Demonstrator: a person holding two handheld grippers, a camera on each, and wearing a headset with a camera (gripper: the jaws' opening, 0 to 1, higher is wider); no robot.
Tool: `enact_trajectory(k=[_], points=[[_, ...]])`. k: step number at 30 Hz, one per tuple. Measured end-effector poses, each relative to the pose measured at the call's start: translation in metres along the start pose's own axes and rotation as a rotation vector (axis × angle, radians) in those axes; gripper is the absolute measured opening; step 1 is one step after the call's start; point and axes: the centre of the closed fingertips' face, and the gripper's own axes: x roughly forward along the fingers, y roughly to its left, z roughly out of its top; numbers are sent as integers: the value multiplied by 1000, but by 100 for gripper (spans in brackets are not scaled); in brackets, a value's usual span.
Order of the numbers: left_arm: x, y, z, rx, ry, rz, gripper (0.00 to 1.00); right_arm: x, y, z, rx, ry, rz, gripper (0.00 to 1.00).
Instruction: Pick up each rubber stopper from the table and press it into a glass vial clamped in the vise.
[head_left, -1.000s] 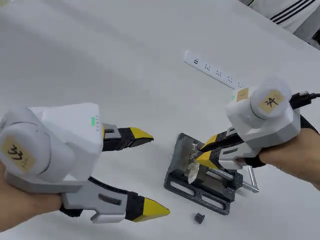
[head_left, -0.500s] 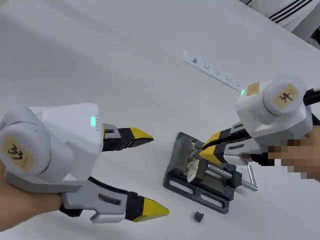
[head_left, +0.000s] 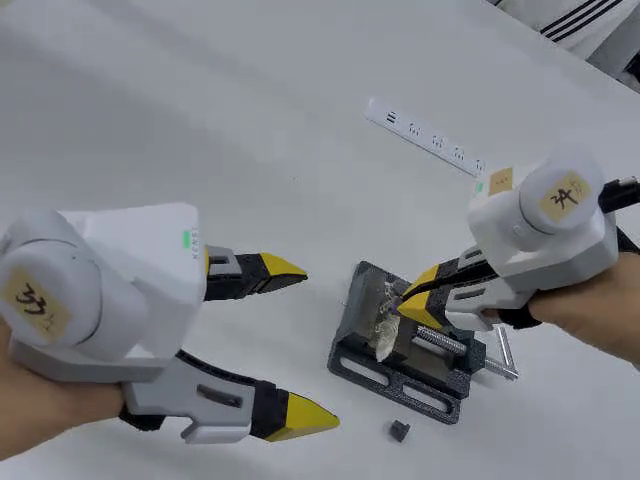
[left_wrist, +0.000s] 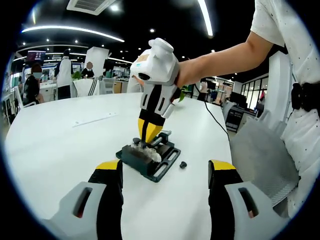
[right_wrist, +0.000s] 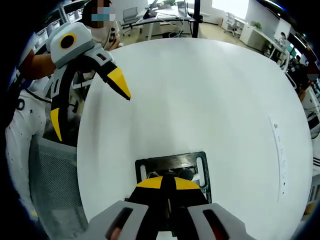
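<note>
We keep the right gripper (head_left: 412, 300) pressed together over the vise (head_left: 400, 385); our left gripper (head_left: 320, 346) stays spread, the loose stopper (head_left: 399, 432) unmoved.

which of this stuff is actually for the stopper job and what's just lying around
For the job: vise, glass vial clamped in it, loose stopper near it, left gripper, right gripper.
Lying about: power strip.
</note>
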Motion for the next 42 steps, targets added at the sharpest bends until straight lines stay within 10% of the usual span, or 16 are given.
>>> enact_trajectory(k=[42], points=[[2, 3, 4, -16, -29, 8, 65, 6, -2, 0, -75, 83, -7, 1]])
